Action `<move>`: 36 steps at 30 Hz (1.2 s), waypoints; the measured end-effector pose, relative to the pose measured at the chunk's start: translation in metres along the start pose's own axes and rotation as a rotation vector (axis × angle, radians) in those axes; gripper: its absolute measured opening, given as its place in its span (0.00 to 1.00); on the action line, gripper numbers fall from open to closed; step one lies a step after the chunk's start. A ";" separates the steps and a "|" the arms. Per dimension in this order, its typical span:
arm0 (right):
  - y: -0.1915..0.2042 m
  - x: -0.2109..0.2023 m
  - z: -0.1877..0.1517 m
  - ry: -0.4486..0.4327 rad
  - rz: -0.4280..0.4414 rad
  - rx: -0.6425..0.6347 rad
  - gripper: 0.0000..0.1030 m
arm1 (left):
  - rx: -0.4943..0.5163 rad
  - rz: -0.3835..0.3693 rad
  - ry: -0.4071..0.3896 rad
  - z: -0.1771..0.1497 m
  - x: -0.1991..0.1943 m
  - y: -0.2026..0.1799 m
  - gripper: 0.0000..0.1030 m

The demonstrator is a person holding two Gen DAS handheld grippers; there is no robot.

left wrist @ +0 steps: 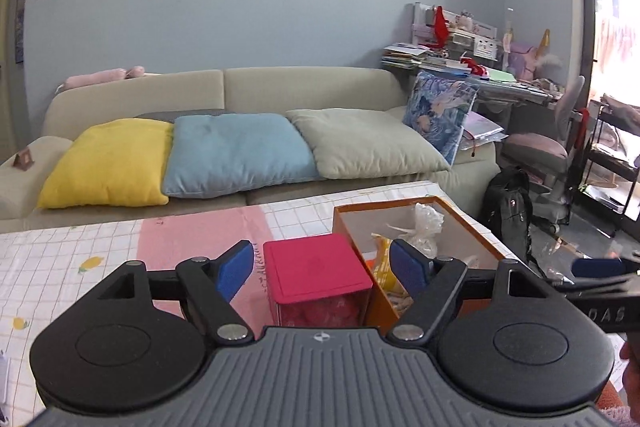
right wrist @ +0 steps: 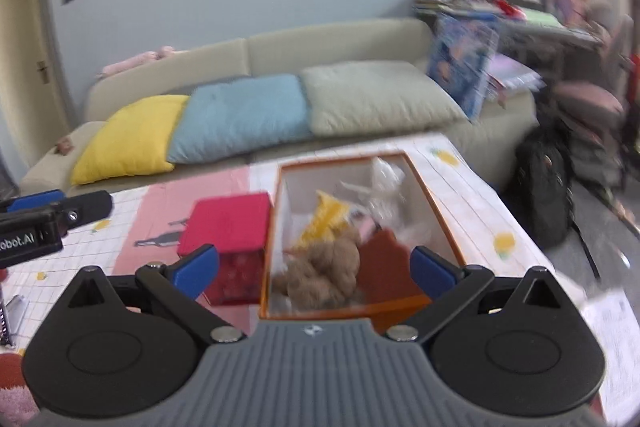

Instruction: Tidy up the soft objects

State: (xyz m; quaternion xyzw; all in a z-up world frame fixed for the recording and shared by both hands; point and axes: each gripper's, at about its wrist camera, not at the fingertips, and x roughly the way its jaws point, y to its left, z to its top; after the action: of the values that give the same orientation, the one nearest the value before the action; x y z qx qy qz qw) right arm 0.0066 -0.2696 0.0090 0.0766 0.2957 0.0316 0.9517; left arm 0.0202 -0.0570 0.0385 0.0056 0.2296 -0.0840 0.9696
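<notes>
Both tongs are standing open and holding nothing: the left tongs [left wrist: 322,269] are hovering over the red box [left wrist: 316,273], the right tongs [right wrist: 314,271] over the orange box [right wrist: 436,203] at the desk's far right corner

The soft objects, including a brown plush [right wrist: 326,273], are lying inside the orange box, which is touching the red box

Risks:
- A descending finger is likely to strike the orange rim
- A shallow pinch may be slipping off plush

Limits: the right wrist view is blurring; the box floor is hiding beneath its contents; the clear bag [right wrist: 386,183] is hard to resolve
</notes>
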 end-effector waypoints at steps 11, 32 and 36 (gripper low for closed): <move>0.003 0.015 -0.020 0.092 -0.041 0.015 0.97 | -0.064 0.026 0.237 -0.033 0.026 0.007 0.91; 0.006 0.020 -0.023 0.118 -0.010 -0.002 0.97 | -0.042 0.030 0.225 -0.035 0.018 0.000 0.91; 0.007 0.020 -0.022 0.119 -0.009 -0.005 0.97 | -0.041 0.030 0.226 -0.035 0.017 0.000 0.91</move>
State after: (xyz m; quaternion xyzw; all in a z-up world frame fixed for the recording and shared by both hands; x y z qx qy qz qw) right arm 0.0101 -0.2583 -0.0191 0.0708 0.3521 0.0325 0.9327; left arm 0.0199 -0.0582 -0.0009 -0.0015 0.3391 -0.0636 0.9386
